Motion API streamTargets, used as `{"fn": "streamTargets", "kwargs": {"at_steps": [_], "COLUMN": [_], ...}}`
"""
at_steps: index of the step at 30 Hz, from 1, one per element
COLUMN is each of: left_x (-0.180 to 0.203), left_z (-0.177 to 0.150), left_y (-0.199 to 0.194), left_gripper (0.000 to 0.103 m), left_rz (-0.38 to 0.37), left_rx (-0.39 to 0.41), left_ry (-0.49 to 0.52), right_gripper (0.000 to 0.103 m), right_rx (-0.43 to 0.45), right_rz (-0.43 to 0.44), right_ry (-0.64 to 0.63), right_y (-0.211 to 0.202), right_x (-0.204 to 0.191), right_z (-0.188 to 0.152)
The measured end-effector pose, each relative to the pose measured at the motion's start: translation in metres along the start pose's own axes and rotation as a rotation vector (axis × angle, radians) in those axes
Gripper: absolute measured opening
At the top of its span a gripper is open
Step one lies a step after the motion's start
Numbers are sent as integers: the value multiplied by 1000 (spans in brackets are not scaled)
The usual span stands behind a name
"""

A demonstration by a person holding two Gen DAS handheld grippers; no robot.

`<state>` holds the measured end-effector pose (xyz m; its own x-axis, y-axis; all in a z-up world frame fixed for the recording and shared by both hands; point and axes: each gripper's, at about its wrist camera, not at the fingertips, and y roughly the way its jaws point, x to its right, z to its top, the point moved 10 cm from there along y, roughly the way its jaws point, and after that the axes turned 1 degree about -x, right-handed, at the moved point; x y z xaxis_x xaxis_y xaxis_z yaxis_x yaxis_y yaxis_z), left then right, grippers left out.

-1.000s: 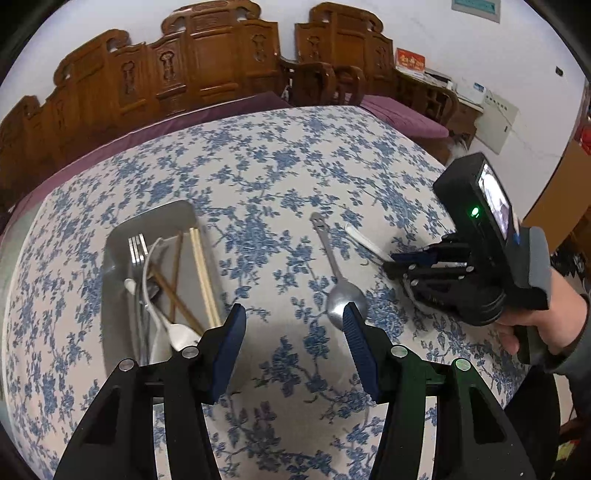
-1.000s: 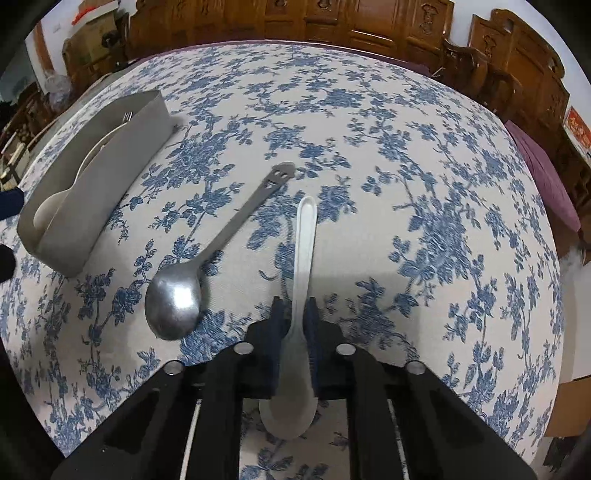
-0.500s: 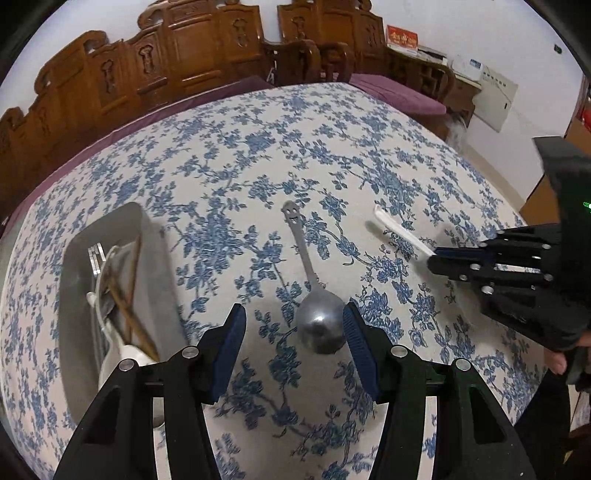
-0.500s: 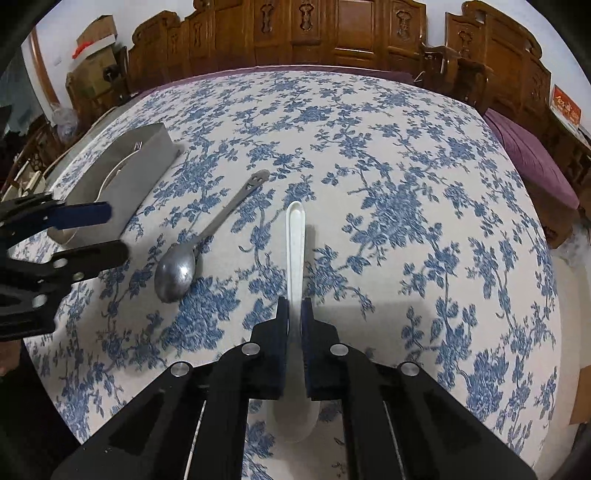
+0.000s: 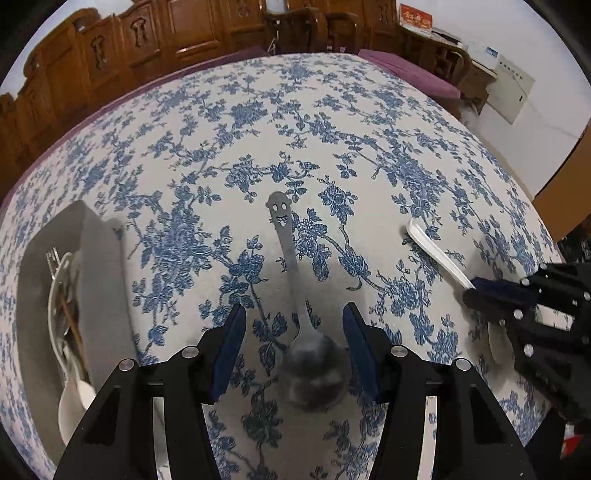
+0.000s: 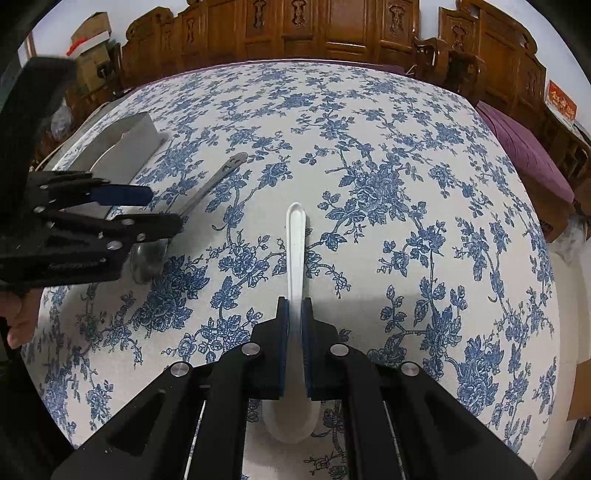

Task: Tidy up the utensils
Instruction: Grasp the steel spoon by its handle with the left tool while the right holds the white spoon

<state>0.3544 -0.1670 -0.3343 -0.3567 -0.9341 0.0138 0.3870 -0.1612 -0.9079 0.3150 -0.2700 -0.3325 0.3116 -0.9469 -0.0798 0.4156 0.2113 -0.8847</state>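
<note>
A metal spoon (image 5: pixel 295 295) with a smiley-face handle lies on the floral tablecloth. My left gripper (image 5: pixel 293 325) is open, its fingers on either side of the spoon's neck, just above the bowl. My right gripper (image 6: pixel 294 314) is shut on a white ceramic spoon (image 6: pixel 295 243) and holds it over the cloth, handle pointing away; it also shows in the left wrist view (image 5: pixel 436 254). A grey utensil tray (image 5: pixel 99 280) at the left holds a fork, chopsticks and a white spoon. The tray also shows in the right wrist view (image 6: pixel 125 147).
The round table (image 6: pixel 406 184) has a blue floral cloth. Carved wooden chairs (image 6: pixel 332 33) ring its far side. A purple cushioned seat (image 6: pixel 524 147) is at the right. Cardboard boxes (image 6: pixel 90 37) stand at the back left.
My left gripper has moved right and down from beside the tray to straddle the metal spoon. My right gripper has lifted the white spoon slightly and stays shut on it.
</note>
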Motion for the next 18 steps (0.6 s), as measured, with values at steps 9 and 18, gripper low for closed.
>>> {"fn": "streamTargets", "kwargs": {"at_steps": [9,18], "left_x": [8,7], "left_z": [4,3], "left_y": [14,15], "left_gripper": [41,6], "left_rz": [-14,21], "left_rx": [-50,-84], "left_ry": [-27,14], "right_gripper": [9,9], "right_rx": [-9,-9], "right_rz": [9,13], "right_ry": [5,7], "right_y": [4,5], "right_x": [-2,-1], "right_z": [-3,-3]}}
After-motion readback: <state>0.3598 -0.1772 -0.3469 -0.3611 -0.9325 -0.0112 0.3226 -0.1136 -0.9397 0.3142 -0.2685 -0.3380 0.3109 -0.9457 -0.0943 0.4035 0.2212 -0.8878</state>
